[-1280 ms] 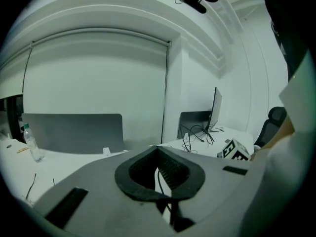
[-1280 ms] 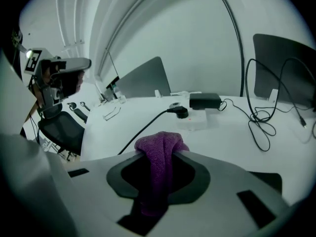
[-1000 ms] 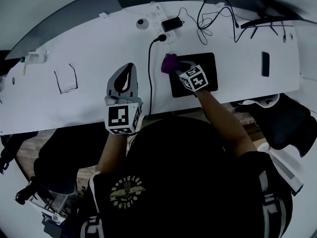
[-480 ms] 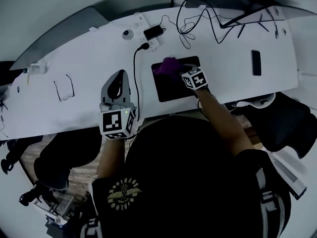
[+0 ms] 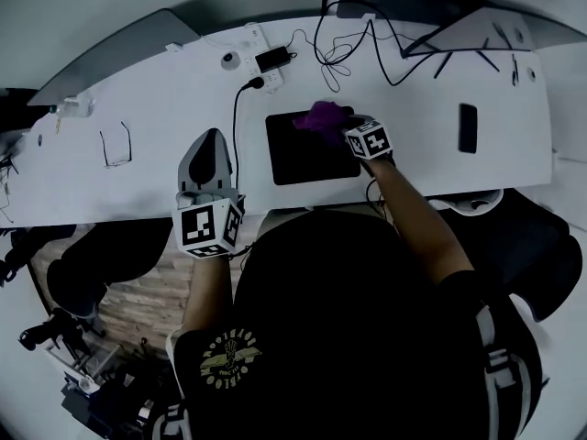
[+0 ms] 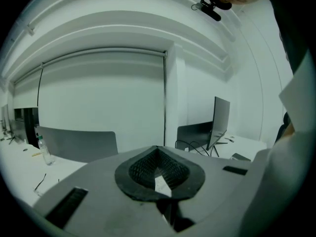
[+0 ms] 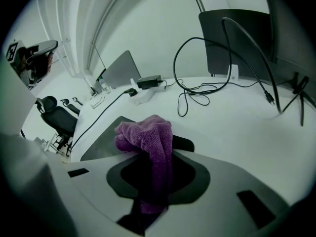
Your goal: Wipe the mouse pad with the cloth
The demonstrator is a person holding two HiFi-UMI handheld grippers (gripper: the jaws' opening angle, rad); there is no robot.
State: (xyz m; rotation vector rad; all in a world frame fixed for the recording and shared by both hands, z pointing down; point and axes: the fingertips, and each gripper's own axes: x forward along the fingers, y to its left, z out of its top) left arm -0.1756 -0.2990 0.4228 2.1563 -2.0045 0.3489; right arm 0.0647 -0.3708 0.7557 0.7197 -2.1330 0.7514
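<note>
A black mouse pad point(image 5: 298, 159) lies on the white desk point(image 5: 147, 108) in front of the person. A bunched purple cloth point(image 5: 321, 117) rests on the pad's far edge, right of its middle. My right gripper point(image 5: 343, 126) is shut on that cloth and reaches in from the pad's right side. In the right gripper view the cloth point(image 7: 148, 135) hangs out between the jaws over the pad point(image 7: 101, 142). My left gripper point(image 5: 210, 140) lies on the desk left of the pad, shut and holding nothing; the left gripper view shows its jaws closed point(image 6: 159, 169).
A power strip with an adapter point(image 5: 268, 59) and tangled black cables point(image 5: 353, 39) lie behind the pad. One cable point(image 5: 236, 126) runs between my left gripper and the pad. Glasses point(image 5: 112, 145) sit far left, a dark phone point(image 5: 467, 127) far right. Monitors stand along the back.
My right gripper has dragged the cloth rightward along the pad's far edge, from its left corner to right of the middle. The left gripper has stayed in place.
</note>
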